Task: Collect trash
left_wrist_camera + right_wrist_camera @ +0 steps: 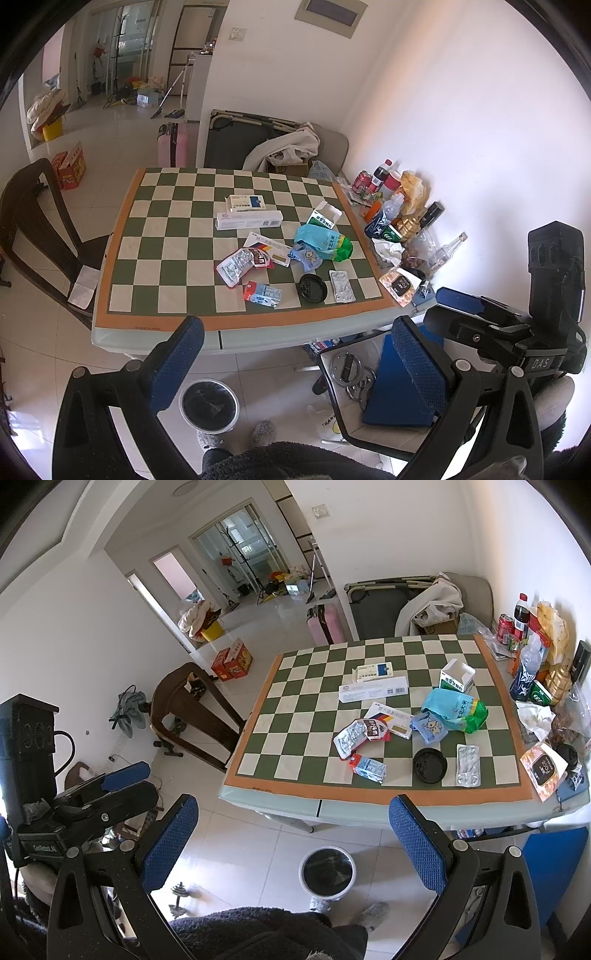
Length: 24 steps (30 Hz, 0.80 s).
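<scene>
Trash lies on the checkered table (166,258) (295,716): white medicine boxes (249,218) (373,690), a red and silver wrapper (238,264) (356,736), a small milk carton (263,293) (367,768), a black lid (313,288) (429,765), a blister pack (341,285) (468,765) and a blue-green bag (325,242) (454,709). A lined trash bin (209,405) (327,872) stands on the floor below the table's near edge. My left gripper (299,358) and right gripper (295,834) are open, empty, held before the table edge.
Bottles, cans and snack bags (399,210) (535,653) crowd the table's right side by the wall. A dark wooden chair (40,236) (192,709) stands left of the table. A blue chair (402,384) (554,864) stands at the right. My slippers (262,432) are near the bin.
</scene>
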### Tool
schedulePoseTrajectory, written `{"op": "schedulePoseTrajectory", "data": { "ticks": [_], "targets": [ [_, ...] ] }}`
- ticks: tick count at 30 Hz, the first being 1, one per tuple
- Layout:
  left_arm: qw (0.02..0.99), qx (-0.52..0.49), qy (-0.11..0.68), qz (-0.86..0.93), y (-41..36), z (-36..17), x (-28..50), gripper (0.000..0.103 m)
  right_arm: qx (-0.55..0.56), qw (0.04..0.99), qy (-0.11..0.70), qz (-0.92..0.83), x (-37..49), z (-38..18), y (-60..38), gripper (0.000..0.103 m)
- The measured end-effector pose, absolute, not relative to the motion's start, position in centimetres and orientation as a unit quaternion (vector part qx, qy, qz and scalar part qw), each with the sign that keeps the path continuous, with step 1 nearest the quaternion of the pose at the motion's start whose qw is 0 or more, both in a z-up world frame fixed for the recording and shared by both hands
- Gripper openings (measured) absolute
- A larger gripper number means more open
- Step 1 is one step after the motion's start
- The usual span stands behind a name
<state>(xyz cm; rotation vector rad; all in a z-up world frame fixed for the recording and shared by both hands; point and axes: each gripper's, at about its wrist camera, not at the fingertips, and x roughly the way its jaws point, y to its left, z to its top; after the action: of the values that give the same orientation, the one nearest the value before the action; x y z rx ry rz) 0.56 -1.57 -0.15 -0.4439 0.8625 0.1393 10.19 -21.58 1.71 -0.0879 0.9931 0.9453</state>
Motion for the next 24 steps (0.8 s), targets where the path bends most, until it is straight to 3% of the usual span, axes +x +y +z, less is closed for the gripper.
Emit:
{"op": "schedulePoseTrajectory", "data": {
  "ticks": [24],
  "targets": [
    [0.882, -0.216, 0.413, 0.065, -2.3, -0.5, 0.5, 0.103, -0.039, 0.772, 0.46, 0.436, 11.0, 1.5, -21.6, 0.103]
  ]
}}
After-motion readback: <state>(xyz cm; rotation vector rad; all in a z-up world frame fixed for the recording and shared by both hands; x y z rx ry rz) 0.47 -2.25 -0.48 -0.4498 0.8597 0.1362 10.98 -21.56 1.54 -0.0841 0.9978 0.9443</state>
